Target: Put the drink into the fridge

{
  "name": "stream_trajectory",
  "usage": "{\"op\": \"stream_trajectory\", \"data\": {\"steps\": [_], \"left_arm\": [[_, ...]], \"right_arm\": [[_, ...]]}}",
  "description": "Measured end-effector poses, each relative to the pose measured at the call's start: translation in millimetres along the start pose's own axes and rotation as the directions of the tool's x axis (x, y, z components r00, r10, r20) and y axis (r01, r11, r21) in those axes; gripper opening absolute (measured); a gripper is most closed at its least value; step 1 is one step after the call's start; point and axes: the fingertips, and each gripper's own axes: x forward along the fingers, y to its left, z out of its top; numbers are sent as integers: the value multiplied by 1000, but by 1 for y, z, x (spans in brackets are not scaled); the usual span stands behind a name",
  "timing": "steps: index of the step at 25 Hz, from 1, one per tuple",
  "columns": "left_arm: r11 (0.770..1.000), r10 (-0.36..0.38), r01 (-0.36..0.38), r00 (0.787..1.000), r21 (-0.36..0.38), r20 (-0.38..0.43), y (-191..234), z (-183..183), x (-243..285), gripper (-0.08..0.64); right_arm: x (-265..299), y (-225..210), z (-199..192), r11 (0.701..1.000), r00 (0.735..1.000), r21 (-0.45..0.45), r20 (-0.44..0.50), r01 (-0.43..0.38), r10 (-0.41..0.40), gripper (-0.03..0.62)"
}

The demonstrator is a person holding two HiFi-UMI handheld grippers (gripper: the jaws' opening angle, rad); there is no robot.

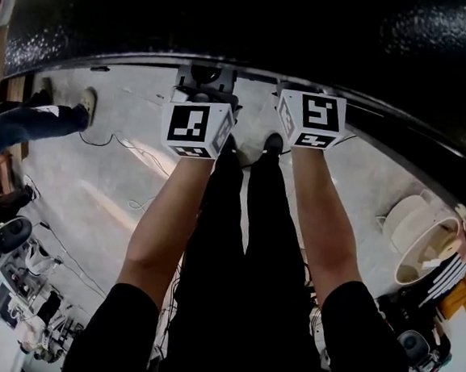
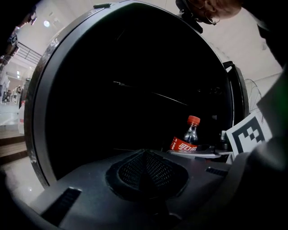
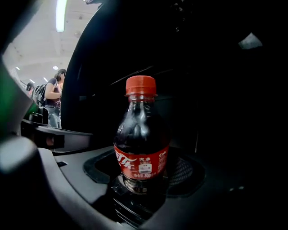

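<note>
A small cola bottle (image 3: 141,139) with a red cap and red label stands upright between the jaws of my right gripper (image 3: 144,188), which is shut on its lower body. From the left gripper view the same bottle (image 2: 188,137) shows off to the right, beside the right gripper's marker cube. My left gripper (image 2: 145,168) is shut, its mesh pads pressed together with nothing between them. In the head view both grippers, left (image 1: 203,81) and right (image 1: 286,89), are held side by side close to the black fridge front (image 1: 255,21); the bottle is hidden there. The dark front (image 2: 126,90) fills both gripper views.
Grey floor with loose cables (image 1: 123,143) lies below. Someone's shoe and blue trouser leg (image 1: 69,114) are at the left. A white round basket (image 1: 423,238) sits at the right, and equipment (image 1: 7,267) at the lower left. People (image 3: 54,99) stand in the background.
</note>
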Motion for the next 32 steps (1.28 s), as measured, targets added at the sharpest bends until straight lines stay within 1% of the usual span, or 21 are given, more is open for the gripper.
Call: {"op": "stream_trajectory", "data": {"steps": [4, 6, 11, 14, 19, 25, 28, 30, 31, 32], "left_arm": [[1000, -6, 6, 1000, 13, 7, 3, 1, 7, 15], [1000, -13, 13, 1000, 6, 4, 3, 0, 11, 15], [1000, -24, 24, 1000, -9, 4, -1, -1, 10, 15], [1000, -24, 24, 1000, -18, 1, -4, -2, 8, 15], [999, -27, 27, 1000, -28, -10, -17, -19, 14, 15], [999, -37, 37, 999, -21, -19, -3, -16, 2, 15], [999, -44, 43, 998, -27, -34, -4, -20, -7, 15], [998, -52, 50, 998, -32, -40, -9, -17, -18, 15], [998, -56, 55, 998, -32, -37, -13, -10, -26, 15], [998, -59, 58, 998, -27, -31, -17, -2, -34, 15]], "right_arm": [[18, -4, -7, 1000, 1000, -18, -19, 2, -2, 302], [28, -4, -11, 1000, 1000, -18, -22, -5, 4, 302], [40, -2, 3, 999, 1000, -35, 5, -7, 7, 303], [40, -2, 6, 999, 1000, -45, 14, -8, 9, 302], [34, -17, -18, 999, 1000, -42, -4, -4, 4, 302], [15, 2, -13, 1000, 1000, -8, -6, 28, -28, 302], [-9, 13, -21, 999, 1000, 49, -24, 8, -7, 301], [-31, 21, -20, 997, 999, 80, -34, -10, 13, 299], [-43, 24, -15, 996, 999, 87, -36, -12, 15, 265], [-56, 27, -8, 996, 999, 90, -36, -13, 17, 209]]}}
